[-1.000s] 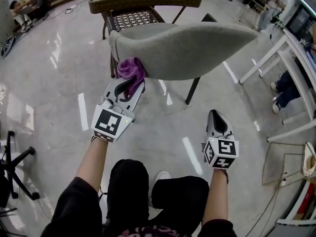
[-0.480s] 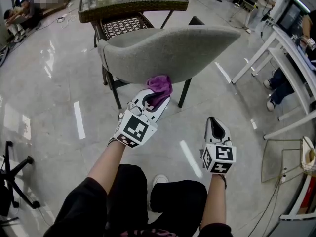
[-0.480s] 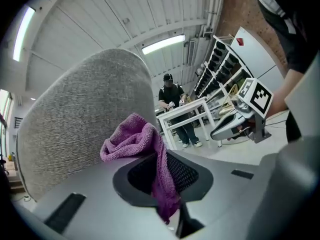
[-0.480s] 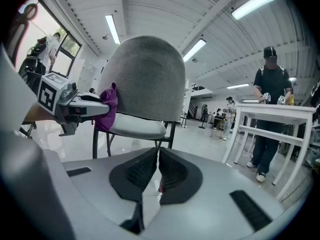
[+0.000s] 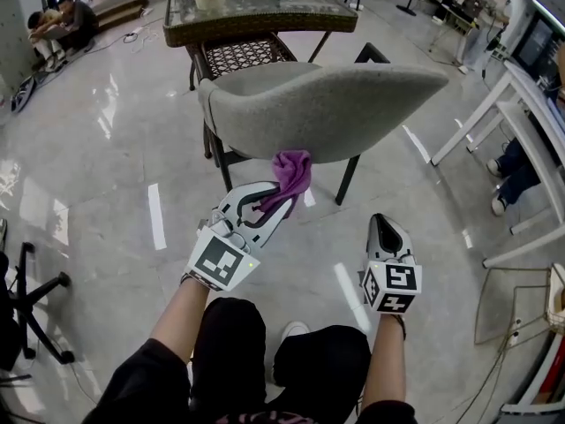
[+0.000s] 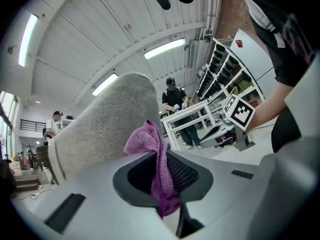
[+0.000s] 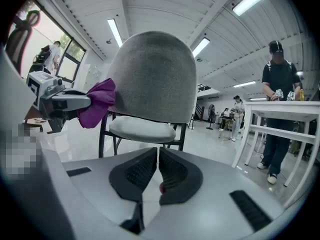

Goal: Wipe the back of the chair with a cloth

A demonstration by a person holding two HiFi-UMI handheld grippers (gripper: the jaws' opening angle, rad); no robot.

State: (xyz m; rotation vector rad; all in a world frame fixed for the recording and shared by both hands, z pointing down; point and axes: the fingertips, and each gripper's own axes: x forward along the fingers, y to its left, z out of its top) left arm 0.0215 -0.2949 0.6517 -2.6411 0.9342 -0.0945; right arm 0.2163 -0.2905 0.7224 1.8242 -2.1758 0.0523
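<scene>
Here, from above, a person holds a gripper in each hand in front of a grey upholstered chair. The left gripper has its jaws closed on a purple cloth. The cloth bunches out beyond the jaw tips and touches the lower edge of the chair back, somewhat left of its middle. The chair back lies just ahead of and above these jaws, and its long axis runs side to side across the head view. The next wiping stroke would therefore probably need to travel sideways along that width, or upward over the fabric, with the cloth kept pressed on. The right gripper hangs lower and to the right, well apart from the chair, its jaws brought together with nothing between them. The left gripper is plainly the nearer one. In the right gripper view, the pale seat cushion shows beneath the back, on dark legs. Beyond the chair stands a wicker table with a glass tabletop. No brand, label or word can be read anywhere; each gripper carries a cube with black-and-white square markers — patterns only, not text.
</scene>
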